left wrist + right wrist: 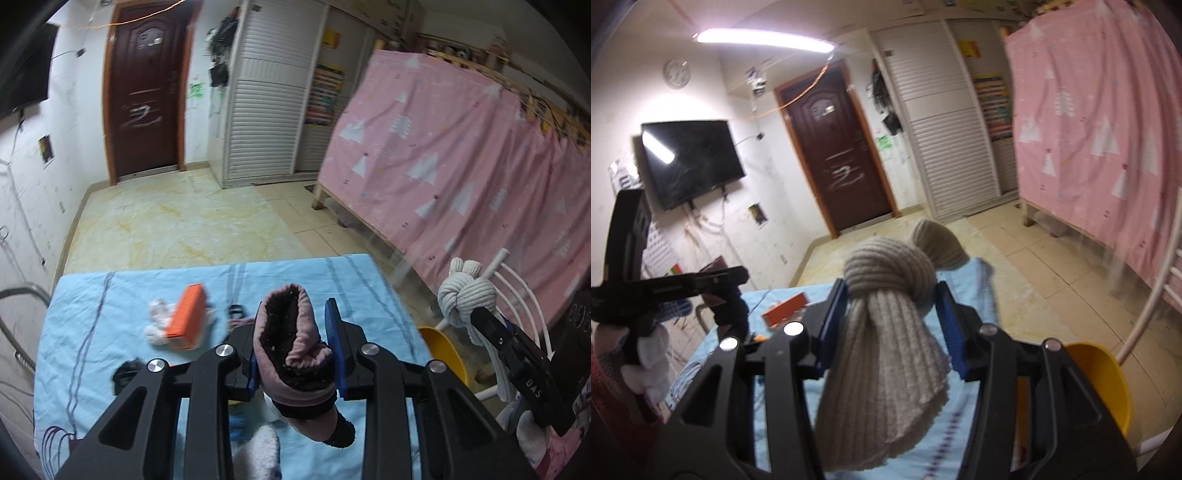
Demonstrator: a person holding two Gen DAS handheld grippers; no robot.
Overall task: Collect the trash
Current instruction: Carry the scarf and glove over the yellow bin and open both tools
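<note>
My left gripper [295, 328] is shut on a pink fleece-lined sock [291, 343] and holds it above the blue-sheeted table [110, 314]. My right gripper [892, 306] is shut on a knotted grey ribbed sock [886, 317], also raised above the table; it shows in the left wrist view [466, 295] at the right. An orange box [186, 317] lies on the sheet beside crumpled white tissue [157, 321]. The box also shows in the right wrist view [785, 304]. A small black object [127, 369] lies at the sheet's left front.
A yellow bin [445, 354] stands on the floor right of the table, also in the right wrist view [1100, 384]. A white metal chair frame [517, 280] stands beside it. A pink curtain [443, 155] covers a bed frame at the right. A brown door [144, 92] is far ahead.
</note>
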